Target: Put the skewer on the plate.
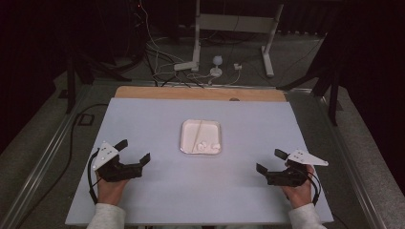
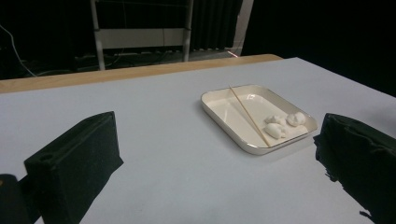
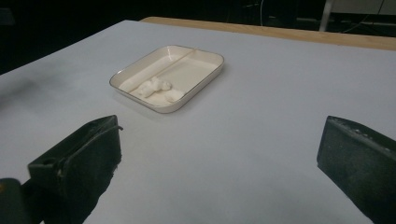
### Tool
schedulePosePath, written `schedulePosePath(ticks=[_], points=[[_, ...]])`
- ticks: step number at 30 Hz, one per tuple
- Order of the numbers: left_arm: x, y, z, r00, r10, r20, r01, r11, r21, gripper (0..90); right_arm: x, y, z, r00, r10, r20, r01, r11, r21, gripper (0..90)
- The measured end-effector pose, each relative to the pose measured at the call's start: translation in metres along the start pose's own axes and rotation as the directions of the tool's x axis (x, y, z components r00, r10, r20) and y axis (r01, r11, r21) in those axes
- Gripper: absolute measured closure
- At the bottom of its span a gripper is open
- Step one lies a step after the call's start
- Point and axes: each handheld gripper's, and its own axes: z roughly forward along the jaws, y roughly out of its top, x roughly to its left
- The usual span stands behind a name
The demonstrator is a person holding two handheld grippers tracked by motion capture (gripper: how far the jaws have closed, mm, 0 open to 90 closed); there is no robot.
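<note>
A shallow cream tray (image 1: 192,130) lies in the middle of the pale table. A thin wooden skewer (image 1: 197,137) rests across it, and a few small white lumps (image 1: 209,145) sit at its near right corner. My left gripper (image 1: 136,149) is low over the table to the tray's near left, open with nothing between its jaws. To the tray's near right my right gripper (image 1: 268,160) is also open and holds nothing. The left gripper view looks past my left gripper (image 2: 218,154) to the tray (image 2: 229,114), skewer (image 2: 247,116) and lumps (image 2: 280,126). Beyond my right gripper (image 3: 224,151) lie the tray (image 3: 196,65) and lumps (image 3: 156,88).
The table's pale sheet (image 1: 143,119) ends at a wooden strip (image 1: 200,93) along the far edge. Behind it a white metal stand (image 1: 234,28) and loose cables (image 1: 157,62) sit on the dark floor. A person's hands and white sleeves enter at the near edge.
</note>
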Motion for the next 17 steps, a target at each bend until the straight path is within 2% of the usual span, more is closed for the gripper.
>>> schedulePosePath(ticks=[7,17], points=[[-0.0002,-0.0011,0.0008,0.9999,0.016,0.000,-0.016,0.9999,0.002,0.6,-0.0027,-0.0020,-0.0018,1.0000,0.004,0.007,-0.003,1.000,-0.015,0.0],[0.0030,-0.0024,-0.0014,1.0000,0.000,0.000,0.000,1.0000,-0.001,0.6,-0.0052,-0.0034,-0.0037,0.9999,0.014,0.006,-0.014,1.000,-0.024,0.0]])
